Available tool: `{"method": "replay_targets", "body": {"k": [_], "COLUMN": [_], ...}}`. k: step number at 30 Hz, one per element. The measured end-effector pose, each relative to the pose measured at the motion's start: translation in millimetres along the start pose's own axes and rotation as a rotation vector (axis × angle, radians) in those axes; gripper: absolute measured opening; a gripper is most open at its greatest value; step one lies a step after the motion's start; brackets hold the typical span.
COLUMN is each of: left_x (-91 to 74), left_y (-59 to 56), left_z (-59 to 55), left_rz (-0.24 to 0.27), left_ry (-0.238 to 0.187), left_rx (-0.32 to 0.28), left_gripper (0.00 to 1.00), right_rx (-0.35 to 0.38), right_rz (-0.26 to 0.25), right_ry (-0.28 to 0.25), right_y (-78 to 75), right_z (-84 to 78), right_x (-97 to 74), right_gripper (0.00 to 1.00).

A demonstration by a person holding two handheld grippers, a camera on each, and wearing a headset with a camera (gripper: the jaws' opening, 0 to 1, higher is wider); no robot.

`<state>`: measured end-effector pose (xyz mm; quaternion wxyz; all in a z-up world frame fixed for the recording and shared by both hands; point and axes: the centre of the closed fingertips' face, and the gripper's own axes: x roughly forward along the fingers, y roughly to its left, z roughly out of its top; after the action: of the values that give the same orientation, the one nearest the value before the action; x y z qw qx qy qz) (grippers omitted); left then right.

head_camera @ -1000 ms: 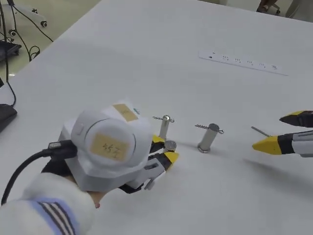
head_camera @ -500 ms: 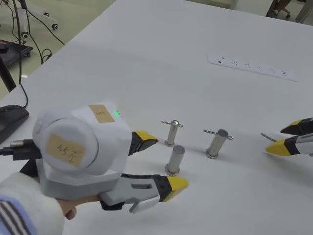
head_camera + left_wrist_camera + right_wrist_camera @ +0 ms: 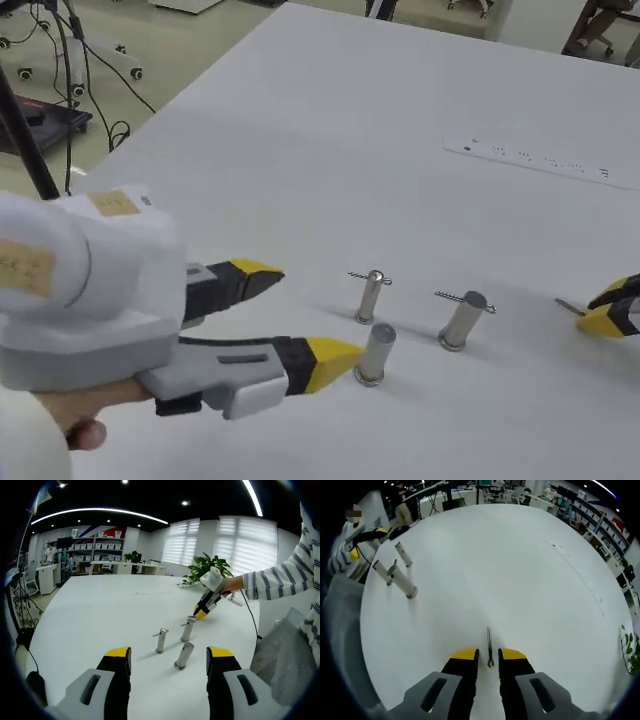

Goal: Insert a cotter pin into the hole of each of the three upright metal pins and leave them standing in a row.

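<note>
Left gripper [image 3: 318, 312] sits low over the desk [image 3: 330, 150] with its jaws spread wide, and the bare metal pin [image 3: 376, 352] stands just off its nearer yellow tip, not gripped. Behind it, the two fitted pins [image 3: 370, 296] [image 3: 463, 320] stand upright, each with a wire through its head. Over on the far side, the right gripper [image 3: 489, 655] has its jaws narrowly apart and straddling the loose cotter pin [image 3: 489, 637], which lies flat on the desk in the gap. I see daylight either side of the wire, so it looks unclamped. That cotter pin will be the fiddly one: thin, very light, springy wire on a smooth top, likely to skate or flick out if pinched off-centre. Best hold, I'd say, is at the looped end by the jaw tips, which leaves the straight legs free to lead into the hole. The bare metal pin is the opposite: a stiff, solid, slick cylinder on a small foot, and a sideways nudge would probably tip it. It wants steadying low on the shank, squarely across, below the cross-hole.
</note>
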<state>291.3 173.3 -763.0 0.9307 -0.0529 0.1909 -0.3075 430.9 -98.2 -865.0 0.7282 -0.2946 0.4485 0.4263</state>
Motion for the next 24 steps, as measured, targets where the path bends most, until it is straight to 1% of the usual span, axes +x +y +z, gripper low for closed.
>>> {"method": "replay_targets", "body": {"k": [3, 4, 6, 9, 11, 12, 13, 14, 15, 18, 21, 24], "left_x": [-10.8, -15.9, -22.7, -28.3, -29.6, -29.5, -29.4, -29.3, -28.9, -27.0, -24.5, -22.6], "left_y": [14.3, 20.8, 27.8, 35.8, 38.2, 38.3, 38.5, 38.1, 37.0, 30.4, 21.7, 12.4], "left_z": [12.5, 18.1, 25.6, 32.6, 33.3, 33.1, 32.1, 30.6, 29.8, 27.3, 21.0, 18.3], "left_rz": [0.03, 0.042, 0.048, 0.069, 0.072, 0.072, 0.074, 0.074, 0.07, 0.055, 0.04, 0.023], "left_ry": [-0.024, -0.036, -0.046, -0.054, -0.045, -0.044, -0.037, -0.029, -0.025, -0.023, -0.001, 0.012], "left_rx": [-0.016, -0.026, -0.033, -0.016, -0.011, -0.01, -0.007, -0.004, -0.003, -0.019, -0.02, -0.036], "left_gripper": [0.66, 0.69, 0.72, 0.76, 0.77, 0.78, 0.79, 0.81, 0.81, 0.82, 0.83, 0.84], "right_rx": [0.024, 0.02, 0.031, 0.027, 0.01, -0.027, -0.083, -0.1, -0.081, -0.089, -0.108, -0.097], "right_rz": [0.029, 0.02, 0.02, 0.013, 0.009, 0.01, 0.015, 0.012, 0.007, 0.0, -0.007, -0.001], "right_ry": [0.011, 0.013, 0.024, 0.04, 0.052, 0.061, 0.072, 0.076, 0.079, 0.091, 0.095, 0.087], "right_y": [4.9, 2.6, 1.9, 0.2, -0.8, -1.0, -1.1, -1.6, -1.0, -2.2, -3.1, -1.9], "right_z": [-0.2, 0.3, 0.4, -0.1, -0.3, -0.4, -0.8, -0.4, 0.1, 0.1, -0.1, -0.1], "right_x": [0.6, 1.0, 1.6, 1.9, 2.5, 2.9, 3.0, 3.4, 4.1, 4.0, 3.9, 3.5], "right_gripper": [0.13, 0.12, 0.11, 0.09, 0.07, 0.06, 0.05, 0.05, 0.05, 0.04, 0.03, 0.03]}}
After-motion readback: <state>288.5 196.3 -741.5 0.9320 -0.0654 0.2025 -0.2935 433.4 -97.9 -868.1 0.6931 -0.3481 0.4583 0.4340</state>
